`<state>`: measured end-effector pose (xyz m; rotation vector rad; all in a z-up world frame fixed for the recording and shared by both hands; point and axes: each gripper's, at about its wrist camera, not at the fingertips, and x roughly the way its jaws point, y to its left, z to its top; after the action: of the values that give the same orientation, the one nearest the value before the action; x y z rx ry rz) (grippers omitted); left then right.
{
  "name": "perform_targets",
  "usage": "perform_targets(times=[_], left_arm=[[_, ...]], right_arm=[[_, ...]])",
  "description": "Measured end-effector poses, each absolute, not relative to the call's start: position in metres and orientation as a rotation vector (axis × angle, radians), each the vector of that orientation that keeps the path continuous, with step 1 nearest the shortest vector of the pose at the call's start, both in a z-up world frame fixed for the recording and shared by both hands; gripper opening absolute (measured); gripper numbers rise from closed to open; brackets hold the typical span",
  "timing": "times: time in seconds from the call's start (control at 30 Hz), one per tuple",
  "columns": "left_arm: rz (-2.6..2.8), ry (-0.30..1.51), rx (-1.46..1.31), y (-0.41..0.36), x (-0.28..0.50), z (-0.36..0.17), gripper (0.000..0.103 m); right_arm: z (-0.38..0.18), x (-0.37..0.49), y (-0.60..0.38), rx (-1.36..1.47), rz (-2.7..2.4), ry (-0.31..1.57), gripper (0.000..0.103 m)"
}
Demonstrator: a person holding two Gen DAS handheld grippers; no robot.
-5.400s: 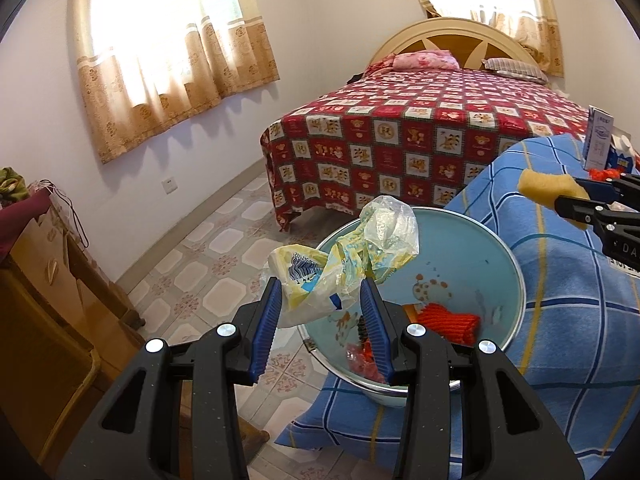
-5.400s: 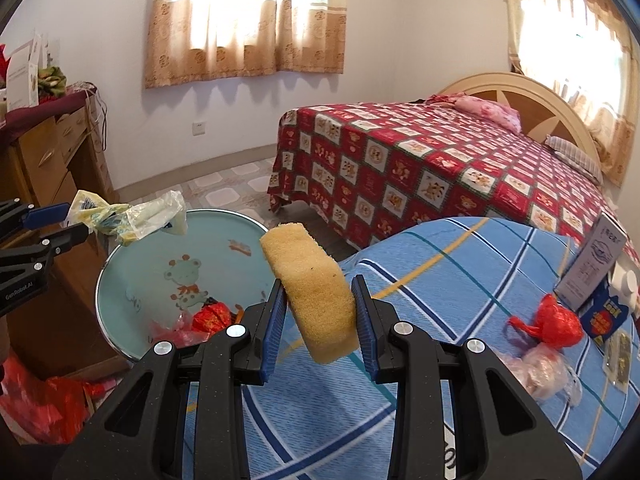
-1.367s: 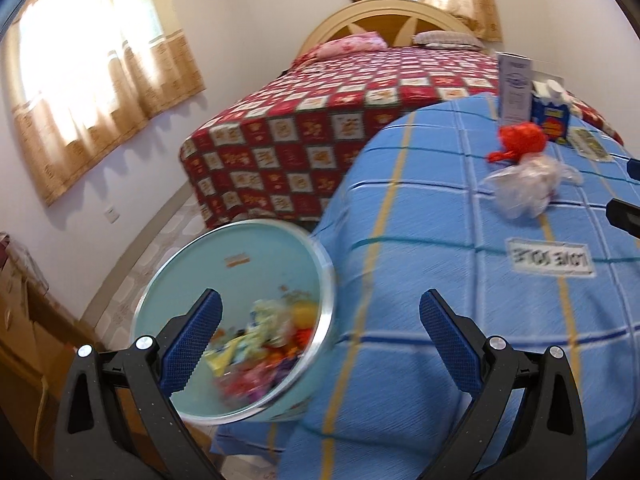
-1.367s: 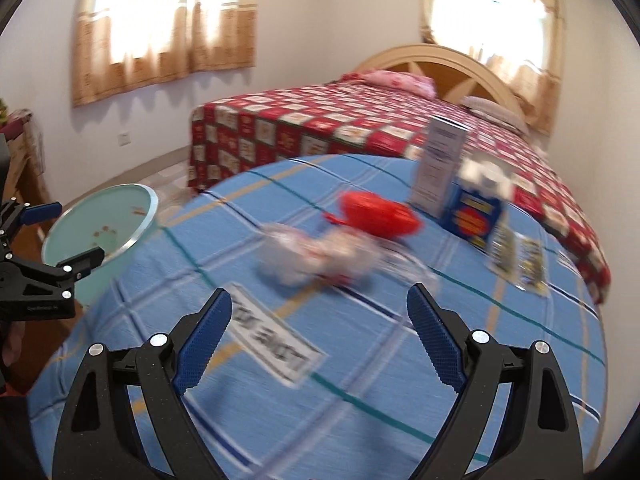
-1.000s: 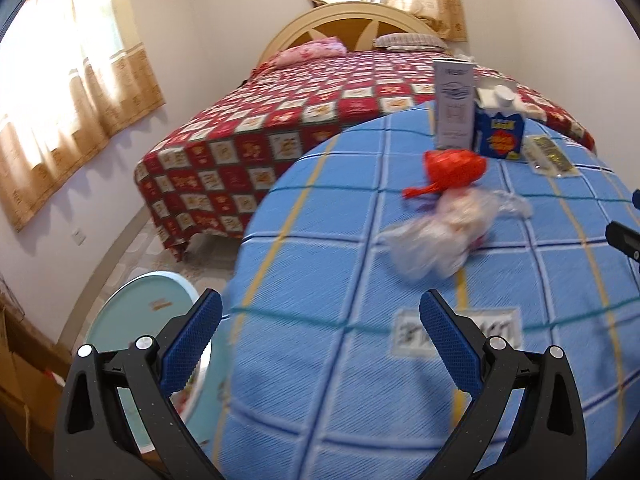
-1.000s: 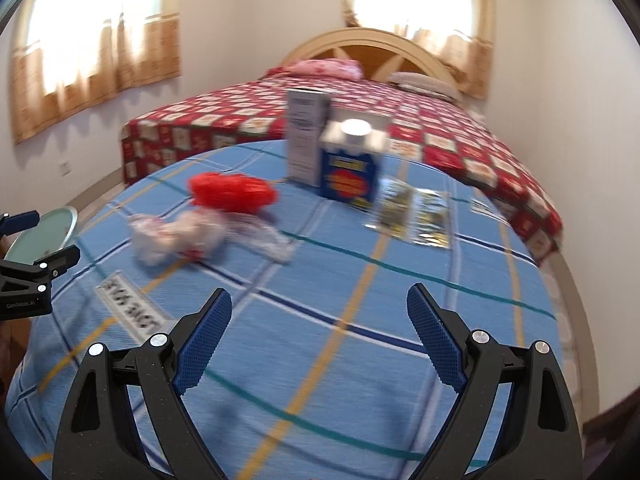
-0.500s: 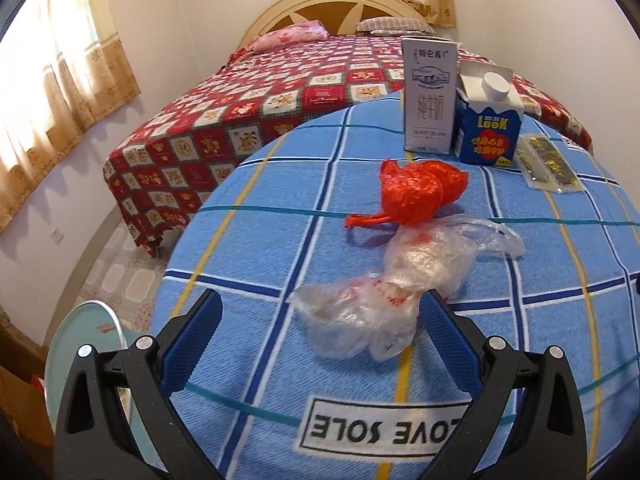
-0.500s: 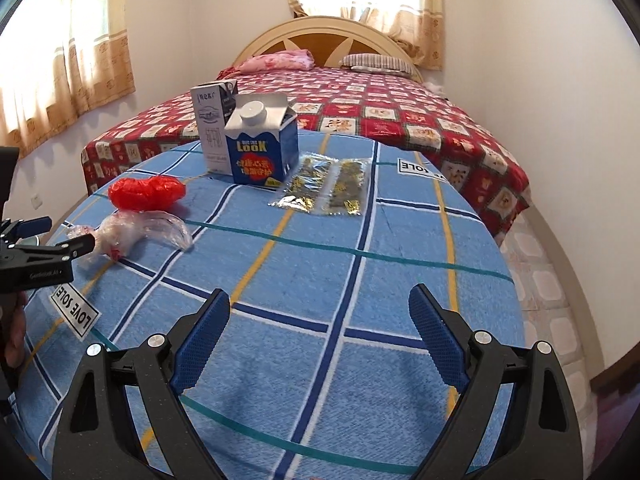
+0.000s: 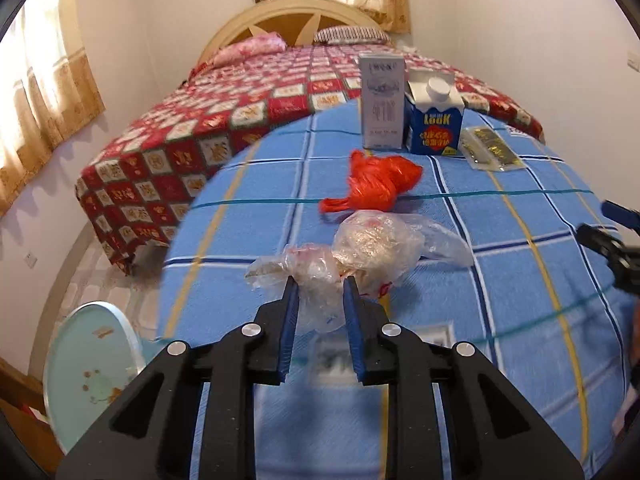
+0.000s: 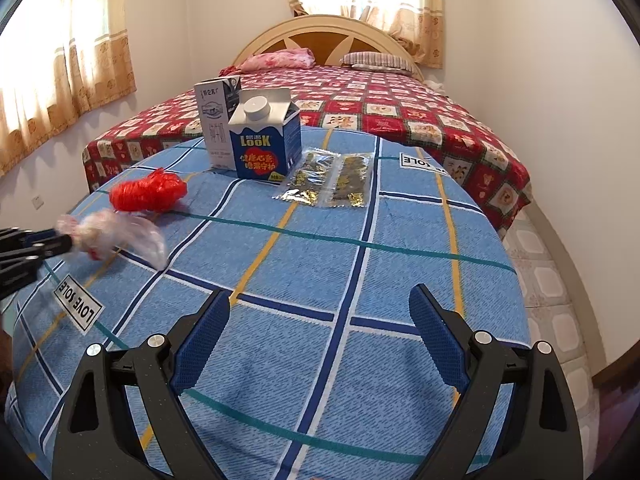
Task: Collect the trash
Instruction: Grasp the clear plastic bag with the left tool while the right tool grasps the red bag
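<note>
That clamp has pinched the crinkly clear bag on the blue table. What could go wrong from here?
The left gripper holds only one end of the clear plastic bag, so the thin film might slip out or tear when lifted. The bag's far end lies close to the red plastic bag, which could get dragged along. The basin sits low beside the table, so a loose bag might miss it on the way over.

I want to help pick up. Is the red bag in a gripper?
No, the red bag lies loose on the table, while the left gripper pinches the clear bag instead.
</note>
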<state>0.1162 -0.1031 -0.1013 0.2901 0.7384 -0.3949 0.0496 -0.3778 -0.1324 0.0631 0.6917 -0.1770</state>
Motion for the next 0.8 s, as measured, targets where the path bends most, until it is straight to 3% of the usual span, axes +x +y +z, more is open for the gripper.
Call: perform_targets(times=[0.43,0.7,0.77,0.8], left_arm=[[-0.147,0.658,0.162,-0.011,0.128,-0.083,0.023],[-0.092,0.664,0.112,0.006,0.150,-0.091,0.023],[-0.096,0.670,0.111,0.007,0.150,-0.093,0.023],[-0.099,0.671,0.113,0.006,0.149,-0.094,0.023]], right_arm=[[-0.105,0.124,-0.300,-0.011,-0.037,0.661,0.090],[-0.128,0.192,-0.256,-0.090,0.009,0.748,0.089],[-0.140,0.201,-0.253,-0.081,0.052,0.803,0.086],[-0.140,0.203,-0.254,-0.070,0.066,0.817,0.079]])
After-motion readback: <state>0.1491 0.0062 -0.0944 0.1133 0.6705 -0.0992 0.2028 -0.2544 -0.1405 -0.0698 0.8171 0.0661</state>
